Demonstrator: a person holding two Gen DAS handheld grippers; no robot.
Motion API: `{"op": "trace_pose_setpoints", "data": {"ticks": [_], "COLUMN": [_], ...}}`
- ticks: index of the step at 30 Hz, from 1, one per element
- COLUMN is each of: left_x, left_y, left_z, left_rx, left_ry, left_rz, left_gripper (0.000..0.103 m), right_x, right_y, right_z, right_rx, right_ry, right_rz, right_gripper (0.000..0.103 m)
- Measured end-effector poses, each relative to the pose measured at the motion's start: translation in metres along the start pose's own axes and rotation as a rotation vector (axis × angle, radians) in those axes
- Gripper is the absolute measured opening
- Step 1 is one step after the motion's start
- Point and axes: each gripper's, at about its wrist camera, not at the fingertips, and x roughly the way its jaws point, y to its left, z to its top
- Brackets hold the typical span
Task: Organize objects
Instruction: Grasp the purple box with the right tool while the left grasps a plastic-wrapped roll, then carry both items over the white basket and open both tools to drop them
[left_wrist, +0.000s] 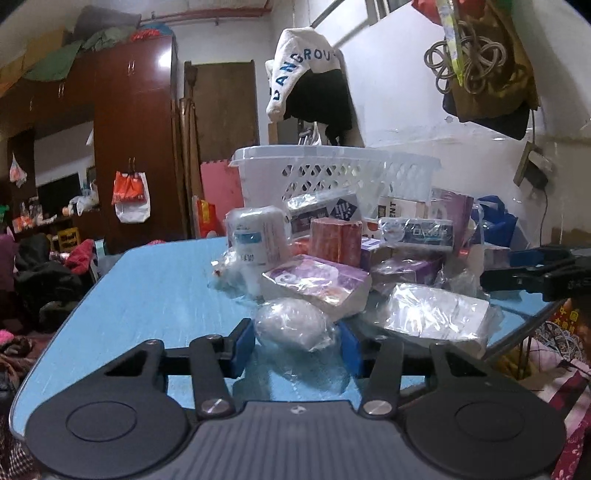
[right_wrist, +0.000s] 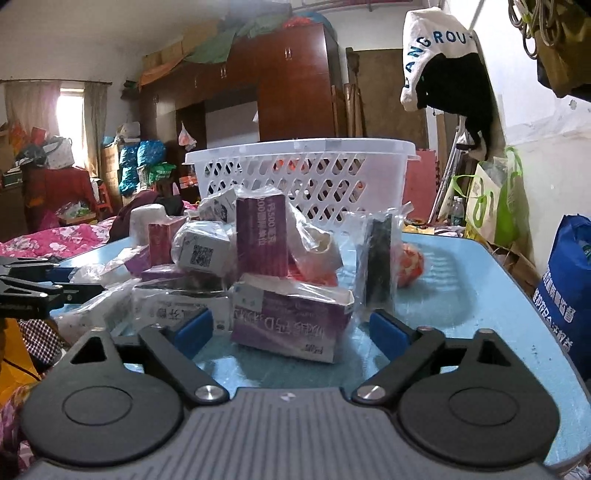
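Ahead of me a dark red wardrobe (right_wrist: 291, 81) runs along the far wall, with cloth and boxes piled on its top. A bright window (right_wrist: 70, 122) with pale curtains sits at the left of my right view, lighting a corner stacked with bags and boxes. Below it lies a bed (right_wrist: 70, 236) with a pink flowered cover. The right wall (left_wrist: 399, 92) is white, and a white cap (right_wrist: 436, 44) with blue letters hangs before it over black cloth. A wooden door (left_wrist: 225, 107) stands beside the wardrobe. A shopping bag (left_wrist: 131, 199) hangs from a wardrobe handle. The blue counter (left_wrist: 155, 288) fills the foreground.
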Motion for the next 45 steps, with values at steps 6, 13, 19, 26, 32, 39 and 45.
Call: {"op": "trace_pose_setpoints", "data": {"ticks": [6,13,19,26,32,39,45], "left_x": [-0.004,-0.024,-0.031,0.022,0.121,0.178,0.133], "left_y": [-0.003,0.004,0.016,0.019,0.026,0.029,0.036], "left_z": [0.001,0.013,0.050,0.149,0.209,0.205,0.193], "left_rx": [0.024,0.027,-0.062,-0.140,-0.210,-0.215,-0.226], "left_ry": [-0.033,-0.086,-0.155,-0.176,-0.020,0.124,0.009], "left_rz": [0.019,0.075,0.050,-0.038,-0.047,-0.009,-0.051], "left_gripper": [0.052,0.052,0.052,0.052,0.052,0.078,0.079], "right_x": [-0.007,-0.030,-0.038,-0.005,0.069,0.113,0.075], "right_y": [-0.003,-0.013,-0.022,-0.026,-0.028,-0.024,-0.022], "right_z": [0.001,0.016,0.048,0.134,0.172,0.161,0.153], "right_rx": [-0.003,-0.007,-0.010,-0.057,-0.121,-0.192,-0.174], "right_ry": [-0.016,-0.088,-0.150,-0.211,-0.142,-0.075,-0.114], "right_rz": [0.009,-0.010,0.003,0.020,0.000,-0.030,-0.013], "right_gripper": [0.071,0.071,0.071,0.071,0.071,0.103,0.103]}}
